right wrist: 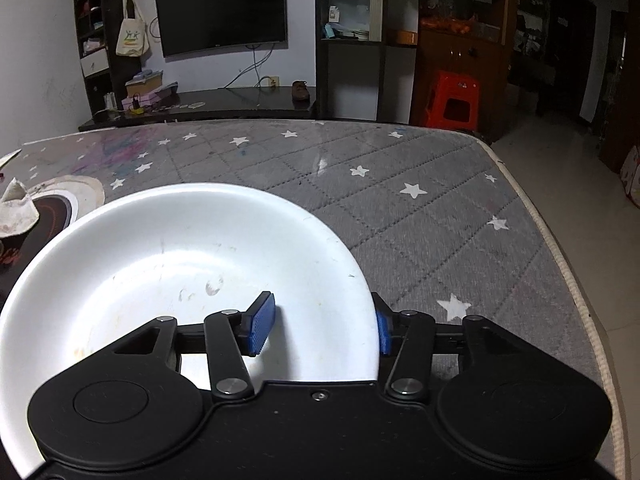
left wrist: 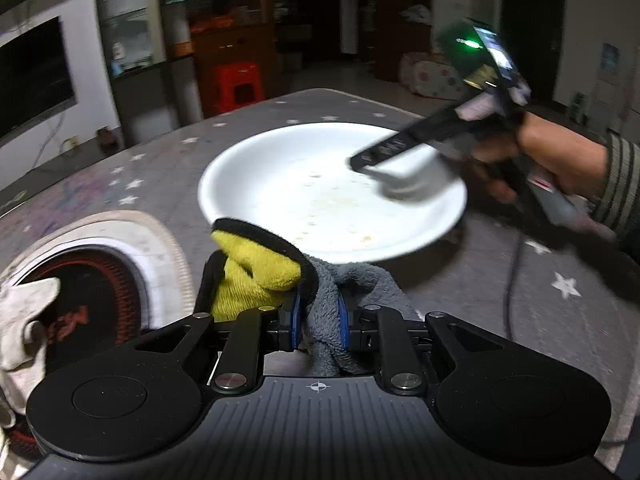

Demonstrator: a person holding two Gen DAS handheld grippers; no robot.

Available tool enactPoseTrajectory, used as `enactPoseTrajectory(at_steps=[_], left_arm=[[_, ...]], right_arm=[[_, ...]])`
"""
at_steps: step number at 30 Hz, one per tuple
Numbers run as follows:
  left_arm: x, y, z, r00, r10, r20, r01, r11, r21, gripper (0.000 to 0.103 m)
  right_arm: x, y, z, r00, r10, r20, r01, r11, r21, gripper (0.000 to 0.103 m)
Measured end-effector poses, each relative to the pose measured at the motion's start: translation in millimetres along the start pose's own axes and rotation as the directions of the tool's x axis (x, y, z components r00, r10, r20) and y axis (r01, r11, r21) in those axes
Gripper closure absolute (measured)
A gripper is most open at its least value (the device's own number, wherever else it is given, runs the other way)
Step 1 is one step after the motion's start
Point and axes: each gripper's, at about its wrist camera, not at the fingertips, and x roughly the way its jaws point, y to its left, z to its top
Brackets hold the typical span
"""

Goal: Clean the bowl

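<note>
White ceramic, the bowl [right wrist: 192,280] sits on a grey star-quilted mattress [right wrist: 440,208], its rim between the parted fingers of the right gripper [right wrist: 326,322], which straddle the edge without pressing it. The left gripper [left wrist: 318,316] is clenched on a grey-and-yellow cloth [left wrist: 256,276], just short of the bowl's near rim. Unheld on a soft surface, the bowl could tip or skate once the cloth pushes. Beyond the right fingers the mattress edge [right wrist: 560,256] drops to the floor; left of the left fingers a round heater [left wrist: 92,280] crowds the room.
</note>
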Motion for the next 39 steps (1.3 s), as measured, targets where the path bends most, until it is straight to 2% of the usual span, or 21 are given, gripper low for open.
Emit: enactPoseTrajectory(at_steps=[6, 11, 20, 25, 29, 32, 39], left_arm=[[-11, 21, 2, 0.998, 0.067, 0.01, -0.067, 0.997, -0.035, 0.084], [-18, 36, 7, 0.995, 0.099, 0.026, -0.097, 0.994, -0.042, 0.084], [4, 64, 26, 0.992, 0.126, 0.011, -0.125, 0.991, -0.041, 0.084], [22, 75, 34, 0.991, 0.131, 0.005, -0.131, 0.99, -0.042, 0.083], [36, 82, 38, 0.991, 0.135, 0.002, -0.134, 0.989, -0.061, 0.083], [41, 84, 36, 0.994, 0.109, 0.01, -0.108, 0.991, -0.078, 0.083], [40, 73, 34, 0.997, 0.073, 0.033, -0.071, 0.996, -0.054, 0.084]], right_arm=[[-12, 4, -5, 1.0, -0.011, 0.002, 0.011, 1.0, 0.009, 0.05], [-30, 4, -12, 1.0, -0.015, 0.011, 0.015, 0.998, 0.063, 0.05], [-67, 8, -27, 0.998, -0.031, 0.058, 0.02, 0.984, 0.174, 0.05], [-76, 12, -30, 0.996, -0.041, 0.075, 0.024, 0.978, 0.209, 0.05], [-79, 7, -33, 0.995, -0.034, 0.097, 0.004, 0.955, 0.297, 0.05], [-79, 3, -35, 0.994, -0.026, 0.102, -0.011, 0.939, 0.345, 0.05], [-74, -3, -40, 0.996, -0.009, 0.093, -0.028, 0.92, 0.392, 0.05]])
